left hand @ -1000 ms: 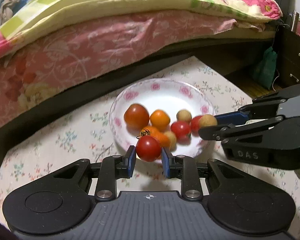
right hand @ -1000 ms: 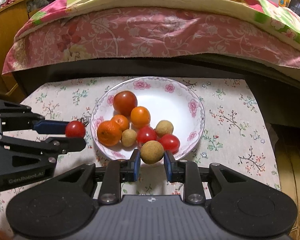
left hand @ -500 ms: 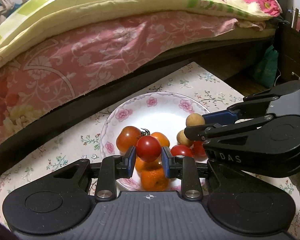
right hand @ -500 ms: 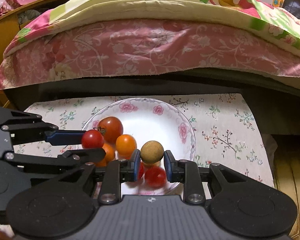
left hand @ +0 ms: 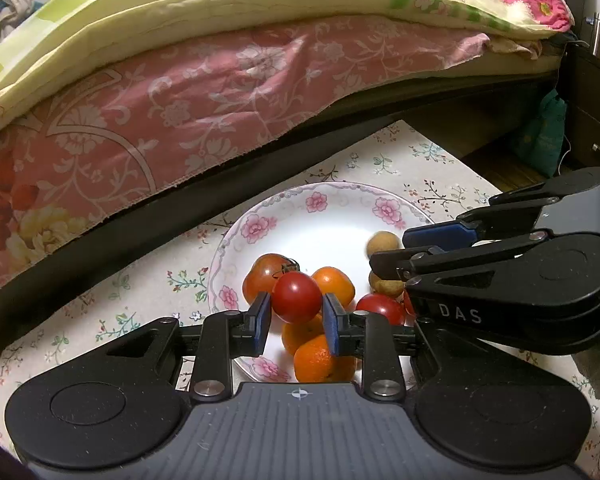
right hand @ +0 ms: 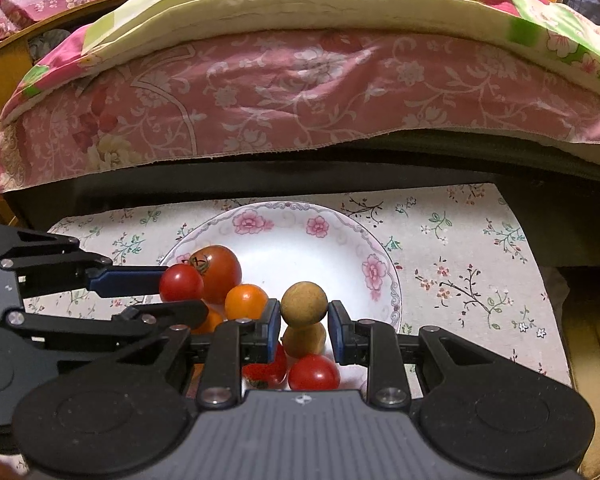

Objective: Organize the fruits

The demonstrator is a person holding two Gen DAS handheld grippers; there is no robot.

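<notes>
My left gripper (left hand: 296, 316) is shut on a small red cherry tomato (left hand: 296, 297), held above the near part of a white floral plate (left hand: 320, 202). My right gripper (right hand: 303, 320) is shut on a round tan longan (right hand: 304, 303), also over the plate (right hand: 284, 214). From the right wrist view the left gripper (right hand: 176, 294) comes in from the left with its tomato (right hand: 181, 282). In the plate lie a large tomato (right hand: 218, 266), several oranges (left hand: 315, 360), red cherry tomatoes (right hand: 314, 372) and another longan (right hand: 304, 340).
The plate stands on a small table with a floral cloth (right hand: 460, 248). A bed with a pink floral sheet (left hand: 200, 104) and a yellow quilt rises right behind it. A dark cabinet and a green bag (left hand: 540, 136) stand at the right.
Both grippers have moved forward from the plate's near rim to above the fruit in it, each still holding its fruit. The plate now sits lower and closer in both views.
</notes>
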